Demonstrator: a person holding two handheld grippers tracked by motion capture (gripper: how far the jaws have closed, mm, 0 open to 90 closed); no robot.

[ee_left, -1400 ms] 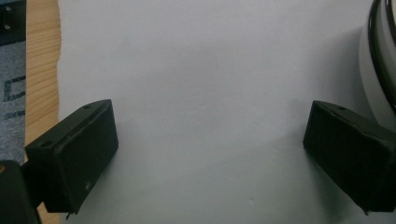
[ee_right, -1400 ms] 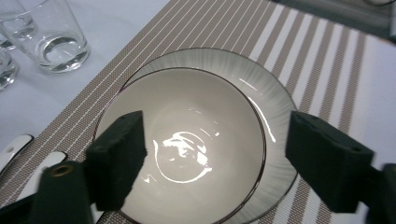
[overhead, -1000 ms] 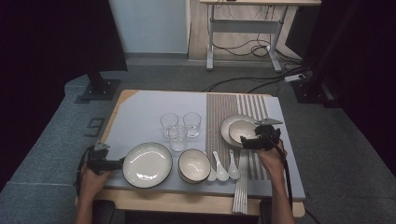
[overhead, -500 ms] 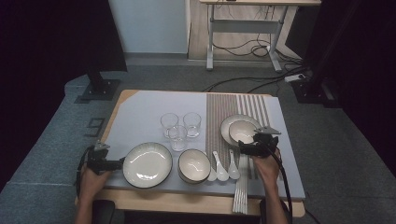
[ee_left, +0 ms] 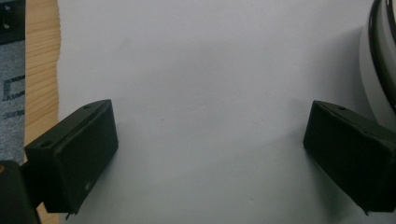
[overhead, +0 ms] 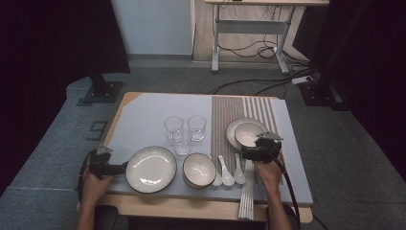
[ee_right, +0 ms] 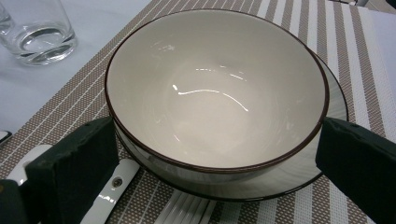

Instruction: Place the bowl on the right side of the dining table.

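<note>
White ceramic bowl with a dark brown rim (ee_right: 217, 93) is my target: it sits upright inside a small white plate (ee_right: 334, 100) on the brown-and-white striped woven placemat (ee_right: 280, 18), right side of the table. In the right gripper view my right gripper (ee_right: 217, 158) has its jaws spread wide, one on each side of the bowl at its near edge, left jaw close to the wall, right jaw beside the plate rim; nothing clamped. White ceramic spoons (ee_right: 109, 193) lie just beside the left jaw, and a clear drinking glass (ee_right: 37, 30) stands off the mat on the pale grey table cover (ee_right: 28, 93). From the high view, my left gripper (overhead: 122, 167) rests at the left edge of the large white dinner plate with a dark rim (overhead: 151, 168), jaws released and empty in the left gripper view, over bare cover. A second white bowl (overhead: 199, 169) sits between that plate and the spoons. Three glasses cluster mid-table. No readable labels on the tableware; a "9" mark (overhead: 97, 129) shows on the grey floor left of the table.
</note>
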